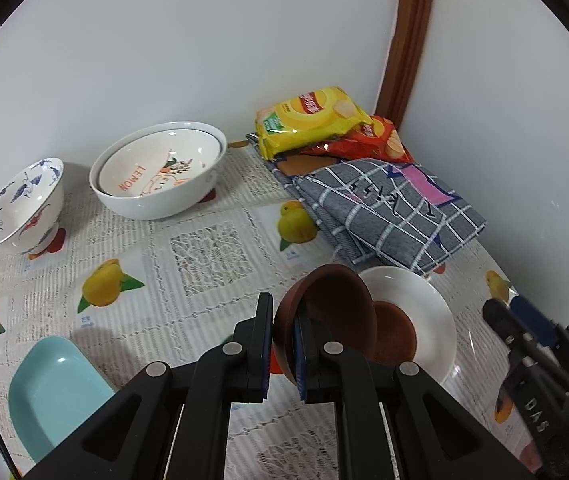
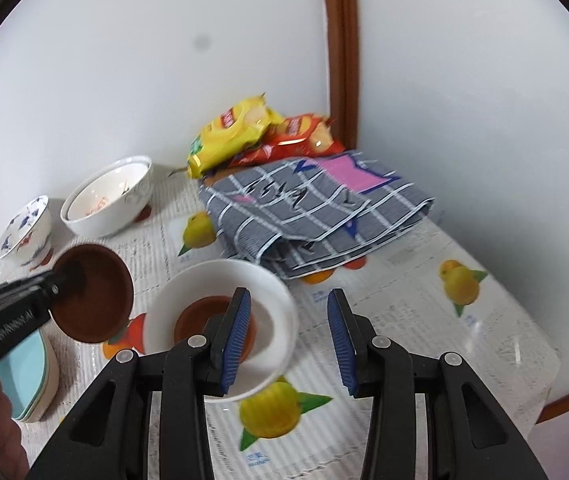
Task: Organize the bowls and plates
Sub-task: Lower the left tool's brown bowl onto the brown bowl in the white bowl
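My left gripper (image 1: 283, 344) is shut on the rim of a brown bowl (image 1: 336, 312) and holds it tilted above the table; it also shows in the right wrist view (image 2: 92, 300). Right of it a white plate (image 1: 432, 320) holds a second small brown bowl (image 1: 394, 338), also seen in the right wrist view (image 2: 196, 320) on the plate (image 2: 280, 320). My right gripper (image 2: 289, 340) is open and empty, just right of that plate. A large white bowl with a LEMON bowl nested inside (image 1: 160, 176) and a blue-patterned bowl (image 1: 24, 204) stand by the wall.
A light blue rectangular dish (image 1: 52, 396) lies at the near left. A folded grey checked cloth (image 1: 392, 208) and yellow and red snack bags (image 1: 312, 124) fill the far corner. Walls close off the back and right. The table edge (image 2: 564, 404) is at the right.
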Tool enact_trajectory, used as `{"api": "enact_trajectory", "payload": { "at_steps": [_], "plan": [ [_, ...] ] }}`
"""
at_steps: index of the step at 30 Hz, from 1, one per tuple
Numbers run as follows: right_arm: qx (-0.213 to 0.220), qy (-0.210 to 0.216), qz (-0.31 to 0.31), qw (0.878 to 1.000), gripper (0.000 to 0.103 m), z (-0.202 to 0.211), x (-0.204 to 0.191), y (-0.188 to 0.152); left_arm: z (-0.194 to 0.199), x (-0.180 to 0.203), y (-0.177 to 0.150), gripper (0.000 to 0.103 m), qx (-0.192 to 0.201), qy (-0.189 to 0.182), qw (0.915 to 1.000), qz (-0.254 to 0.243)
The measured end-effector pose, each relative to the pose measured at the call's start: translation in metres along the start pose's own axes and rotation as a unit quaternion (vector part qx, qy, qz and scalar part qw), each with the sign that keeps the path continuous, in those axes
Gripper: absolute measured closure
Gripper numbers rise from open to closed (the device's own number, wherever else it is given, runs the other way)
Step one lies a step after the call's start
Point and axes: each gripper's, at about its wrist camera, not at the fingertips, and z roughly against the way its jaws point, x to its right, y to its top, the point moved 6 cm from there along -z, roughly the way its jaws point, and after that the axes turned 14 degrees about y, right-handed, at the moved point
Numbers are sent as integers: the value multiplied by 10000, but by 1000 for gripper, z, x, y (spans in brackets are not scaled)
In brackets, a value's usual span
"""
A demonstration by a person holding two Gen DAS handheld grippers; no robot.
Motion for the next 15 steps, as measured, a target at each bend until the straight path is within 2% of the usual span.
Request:
{"api": "enact_trajectory", "payload": {
  "at_steps": [6, 10, 15],
  "plan": [
    [54, -376, -227, 9990, 63, 11, 38, 0, -2, 26, -5, 94, -108, -123, 9998, -122],
    [86, -801, -445, 9958, 63, 18, 65, -3, -9, 45, -8, 94, -285, -247, 9991, -168],
    [77, -772, -600, 9952, 63, 21, 75, -5, -18, 56, -9, 94, -425, -240, 9988, -104]
  ]
}}
